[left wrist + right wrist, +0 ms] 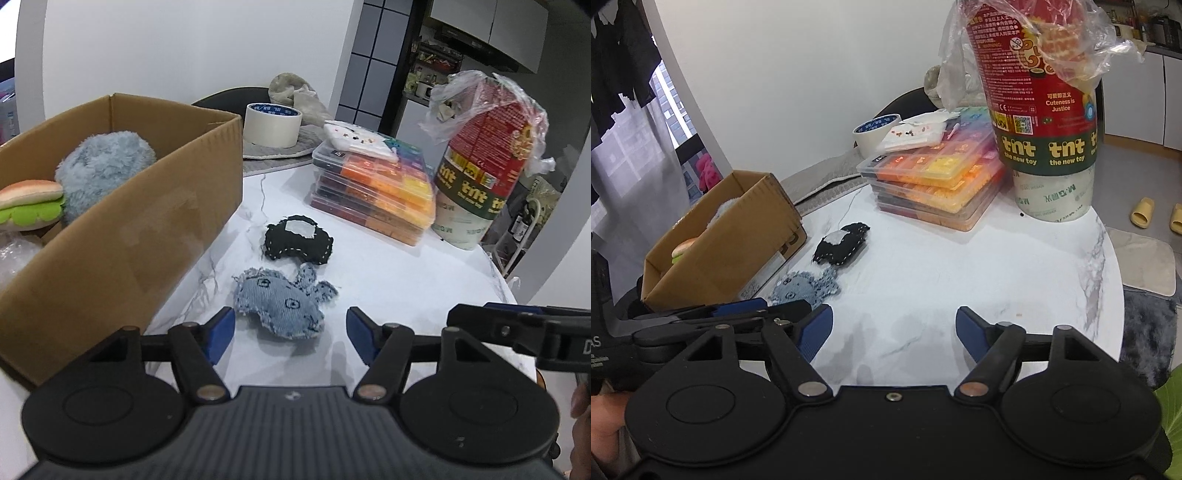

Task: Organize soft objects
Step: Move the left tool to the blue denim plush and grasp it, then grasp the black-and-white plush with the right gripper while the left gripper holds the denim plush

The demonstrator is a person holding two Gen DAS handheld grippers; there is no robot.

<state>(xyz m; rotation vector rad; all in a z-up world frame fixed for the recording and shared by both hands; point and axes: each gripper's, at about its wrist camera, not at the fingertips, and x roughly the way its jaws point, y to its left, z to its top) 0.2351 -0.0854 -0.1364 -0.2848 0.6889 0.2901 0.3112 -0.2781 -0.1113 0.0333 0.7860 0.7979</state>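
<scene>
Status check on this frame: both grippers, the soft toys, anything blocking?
Left gripper open, denim toy just ahead of its fingers. Right gripper open, empty. Black felt car loose on table; cardboard box holds two plush. Nothing blocking.

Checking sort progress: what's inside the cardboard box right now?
The cardboard box holds a fluffy light-blue plush and a plush burger, touching it. Something pale and crinkly shows at the near end. The box floor beneath them is hidden by the wall.
</scene>
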